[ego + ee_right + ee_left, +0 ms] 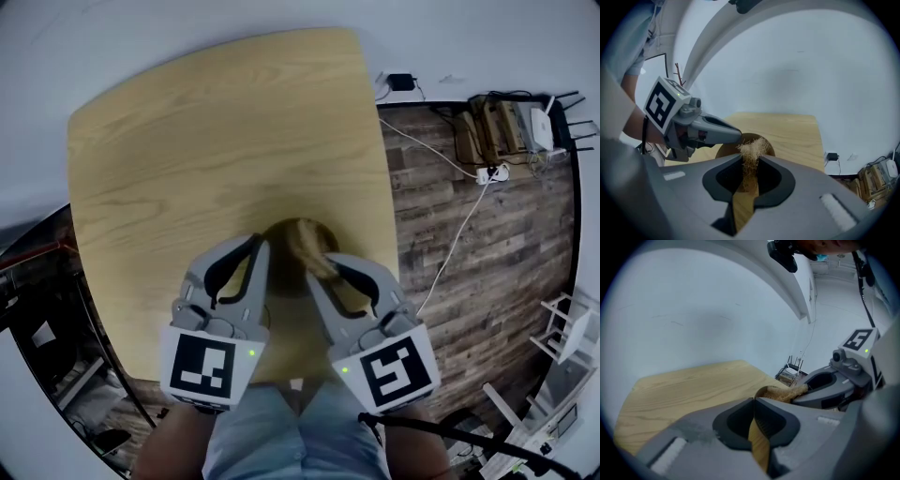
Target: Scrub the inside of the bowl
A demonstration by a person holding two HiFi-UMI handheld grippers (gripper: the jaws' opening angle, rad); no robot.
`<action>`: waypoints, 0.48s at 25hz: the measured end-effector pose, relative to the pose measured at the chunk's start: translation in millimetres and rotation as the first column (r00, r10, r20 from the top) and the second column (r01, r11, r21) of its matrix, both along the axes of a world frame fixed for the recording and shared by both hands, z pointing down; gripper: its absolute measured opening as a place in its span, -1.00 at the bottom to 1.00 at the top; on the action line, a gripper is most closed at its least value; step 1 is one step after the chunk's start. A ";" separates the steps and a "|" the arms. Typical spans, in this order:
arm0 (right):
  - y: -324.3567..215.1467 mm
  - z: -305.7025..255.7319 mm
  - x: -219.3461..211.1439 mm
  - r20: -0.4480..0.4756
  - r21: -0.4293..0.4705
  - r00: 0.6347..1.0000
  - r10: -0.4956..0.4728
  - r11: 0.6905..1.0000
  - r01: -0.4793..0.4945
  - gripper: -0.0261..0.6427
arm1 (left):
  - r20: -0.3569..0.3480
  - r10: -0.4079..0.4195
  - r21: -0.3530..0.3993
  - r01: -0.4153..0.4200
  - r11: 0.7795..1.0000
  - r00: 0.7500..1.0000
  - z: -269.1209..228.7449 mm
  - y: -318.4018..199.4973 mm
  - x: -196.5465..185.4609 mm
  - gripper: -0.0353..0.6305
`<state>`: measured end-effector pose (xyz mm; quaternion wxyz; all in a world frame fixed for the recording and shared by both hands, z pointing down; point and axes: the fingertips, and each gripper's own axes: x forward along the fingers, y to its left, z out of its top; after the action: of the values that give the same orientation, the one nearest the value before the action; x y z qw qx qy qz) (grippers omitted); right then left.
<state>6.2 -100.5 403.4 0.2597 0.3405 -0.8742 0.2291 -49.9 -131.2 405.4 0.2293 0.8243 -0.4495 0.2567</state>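
Two claws work one bowl (284, 264), which sits toward the near side of the bench (206, 141). Left claw (261, 246) appears to nip the bowl's rim. Right claw (328, 262) is closed on a scrubber (307, 242) held over the bowl's inside.

Risks: a hard scrubbing push could slip the thin rim hold, so the bowl skates or tips. Loose fibres may pull free.

Bowl: round, brown, smooth wood. Scrubber: straw-coloured, frizzy. Bench: pale, grained.
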 end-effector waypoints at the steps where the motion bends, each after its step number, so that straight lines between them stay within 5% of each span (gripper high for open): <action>1: 0.1 4.1 0.3 -0.008 -0.011 1.000 -0.002 1.000 0.002 -0.75 | -0.006 -0.002 -0.004 0.002 1.000 1.000 0.0 -0.6 -0.9 -0.81; 12: 26.2 20.6 -15.4 0.146 -0.237 0.988 0.042 0.971 -0.006 -0.75 | 0.009 0.012 0.004 -0.012 1.000 1.000 2.6 -6.4 -0.1 -0.81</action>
<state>-9.3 -74.3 424.1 0.2292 0.2996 -0.8535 0.3595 -50.0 -137.5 407.9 0.2239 0.8263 -0.4462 0.2608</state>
